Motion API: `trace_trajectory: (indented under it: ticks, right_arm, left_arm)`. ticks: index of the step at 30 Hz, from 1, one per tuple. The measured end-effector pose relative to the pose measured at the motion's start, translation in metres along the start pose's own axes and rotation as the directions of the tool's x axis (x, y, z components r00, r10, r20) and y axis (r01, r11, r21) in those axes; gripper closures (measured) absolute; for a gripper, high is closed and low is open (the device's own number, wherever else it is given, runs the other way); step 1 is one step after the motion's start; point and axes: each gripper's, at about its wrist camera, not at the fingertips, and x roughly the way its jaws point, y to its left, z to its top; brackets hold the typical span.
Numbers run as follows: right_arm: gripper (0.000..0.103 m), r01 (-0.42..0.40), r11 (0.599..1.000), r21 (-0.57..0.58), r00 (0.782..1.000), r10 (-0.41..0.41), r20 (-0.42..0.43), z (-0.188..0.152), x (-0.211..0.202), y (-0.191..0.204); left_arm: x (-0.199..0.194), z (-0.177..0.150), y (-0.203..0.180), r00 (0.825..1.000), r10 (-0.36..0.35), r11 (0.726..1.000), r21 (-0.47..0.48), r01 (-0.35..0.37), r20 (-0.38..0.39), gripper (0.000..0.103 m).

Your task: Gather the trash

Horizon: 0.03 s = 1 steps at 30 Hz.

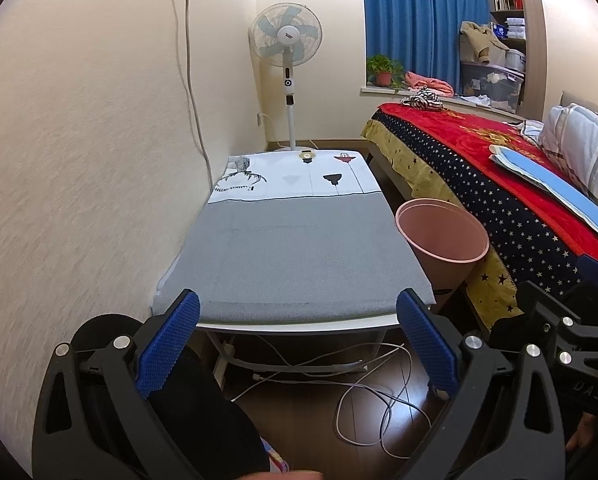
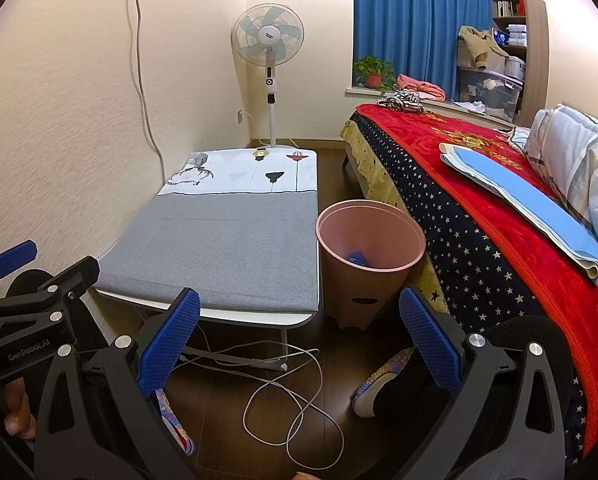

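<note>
Blue ribbed fingers (image 1: 170, 344) of the left gripper (image 1: 299, 340) and of the right gripper (image 2: 299, 340) are both spread wide and hold nothing, each hanging above the dark wooden floor (image 2: 227, 432) before a low table with a grey padded cover (image 2: 227, 240). Just right of that table, between it and the bed with a red and star-patterned blanket (image 2: 499, 216), stands a round pink plastic waste bin (image 2: 341, 276) with a small crumpled blue scrap (image 2: 357, 257) lying inside. Loose white cable (image 2: 299, 396) coils on the floor below the table.
</note>
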Motion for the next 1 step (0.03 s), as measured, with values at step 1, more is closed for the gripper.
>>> trace_trajectory:
  ticks: [1]
  right_arm:
    - [0.005,0.000,1.000,0.000,1.000,0.000,0.000,0.0000,0.0001,0.0001]
  left_arm:
    - [0.0003,-0.0001,0.0003,1.000,0.000,1.000,-0.001,0.000,-0.001,0.007]
